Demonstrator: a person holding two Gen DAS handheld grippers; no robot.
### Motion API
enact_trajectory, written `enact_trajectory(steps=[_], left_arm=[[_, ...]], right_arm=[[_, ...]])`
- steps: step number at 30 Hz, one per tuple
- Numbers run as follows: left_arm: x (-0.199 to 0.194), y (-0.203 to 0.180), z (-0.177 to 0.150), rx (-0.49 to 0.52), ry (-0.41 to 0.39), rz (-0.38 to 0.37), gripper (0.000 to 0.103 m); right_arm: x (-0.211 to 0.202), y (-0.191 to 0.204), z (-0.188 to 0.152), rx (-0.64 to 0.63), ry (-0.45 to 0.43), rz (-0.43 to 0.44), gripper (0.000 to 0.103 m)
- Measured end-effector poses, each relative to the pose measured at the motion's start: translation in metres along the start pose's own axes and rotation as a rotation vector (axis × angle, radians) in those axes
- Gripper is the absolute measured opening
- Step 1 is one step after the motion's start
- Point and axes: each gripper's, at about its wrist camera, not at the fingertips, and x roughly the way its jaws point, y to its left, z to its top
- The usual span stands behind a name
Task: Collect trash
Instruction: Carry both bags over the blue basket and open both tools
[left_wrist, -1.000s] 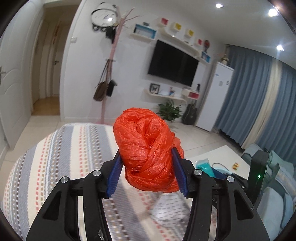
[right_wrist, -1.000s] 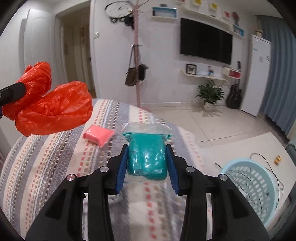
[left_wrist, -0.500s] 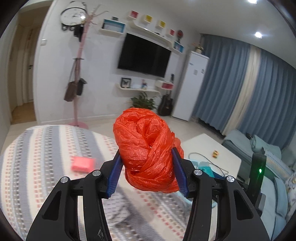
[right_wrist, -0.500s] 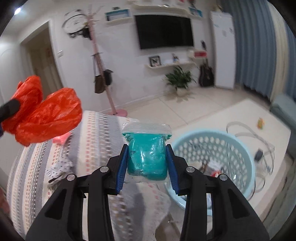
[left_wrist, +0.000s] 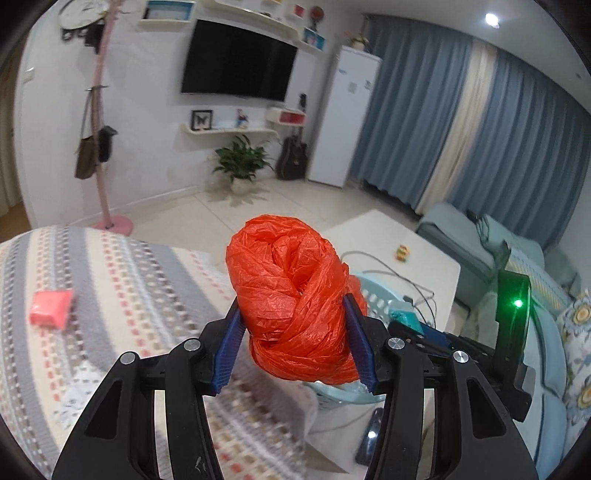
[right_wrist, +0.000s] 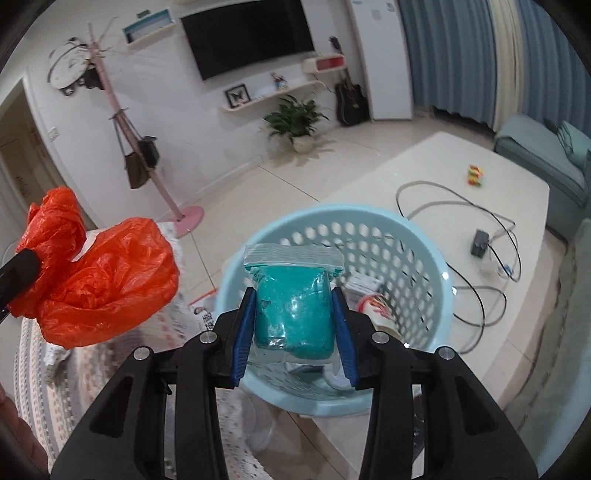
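Note:
My left gripper (left_wrist: 293, 338) is shut on a crumpled orange plastic bag (left_wrist: 291, 295), which fills the space between its blue pads. The same orange bag (right_wrist: 96, 273) hangs at the left of the right wrist view. My right gripper (right_wrist: 293, 321) is shut on a clear zip bag of teal stuff (right_wrist: 293, 306) and holds it over the light blue perforated basket (right_wrist: 417, 254). The basket has some trash in it and stands on the white table. In the left wrist view the basket (left_wrist: 376, 291) shows only partly behind the orange bag.
A striped blanket (left_wrist: 110, 280) covers the bed on the left, with a pink packet (left_wrist: 50, 308) lying on it. The white table (right_wrist: 480, 192) carries black cables, a small black box (right_wrist: 480, 242) and a small colourful toy (right_wrist: 475, 175). A teal sofa (left_wrist: 517, 258) stands to the right.
Both grippers swung right from over the striped bed toward the table, each keeping its load. The blue basket has come in under the right gripper's teal bag.

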Motion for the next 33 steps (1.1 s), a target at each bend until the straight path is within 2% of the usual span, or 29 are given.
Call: enact_trajectory(steps=[8, 11, 13, 15, 16, 18, 22, 24, 27, 31, 33], left_arm=[[0.05, -0.023, -0.008, 0.022, 0.094, -0.001, 0.053], [0.06, -0.023, -0.006, -0.012, 0.104, -0.016, 0.056], [0.064, -0.022, -0.005, -0.042, 0.1, -0.038, 0.064], [0.066, -0.024, -0.004, -0.056, 0.101, -0.051, 0.07], [0.067, -0.024, -0.004, -0.057, 0.105, -0.056, 0.071], [0.066, -0.025, -0.005, -0.058, 0.109, -0.06, 0.073], [0.059, -0.022, -0.008, -0.068, 0.115, -0.075, 0.074], [0.053, -0.016, -0.01, -0.089, 0.122, -0.109, 0.074], [0.038, -0.007, -0.01, -0.099, 0.095, -0.121, 0.074], [0.014, 0.005, -0.012, -0.137, 0.068, -0.154, 0.074], [0.004, 0.009, -0.013, -0.158, 0.053, -0.168, 0.074]], right_arm=[[0.016, -0.026, -0.008, 0.043, 0.052, -0.043, 0.037], [0.017, -0.038, -0.009, 0.067, 0.049, -0.072, 0.038], [0.016, -0.046, -0.007, 0.085, 0.049, -0.069, 0.039], [0.015, -0.051, -0.006, 0.091, 0.046, -0.063, 0.054], [0.013, -0.054, -0.006, 0.097, 0.038, -0.063, 0.058], [0.008, -0.058, -0.005, 0.102, 0.019, -0.065, 0.064], [0.002, -0.059, -0.001, 0.102, 0.008, -0.057, 0.064], [-0.001, -0.057, -0.001, 0.093, -0.002, -0.054, 0.064], [-0.009, -0.052, 0.0, 0.071, -0.044, -0.078, 0.071], [-0.015, -0.044, 0.002, 0.047, -0.062, -0.063, 0.072], [-0.018, -0.038, 0.002, 0.033, -0.067, -0.059, 0.078]])
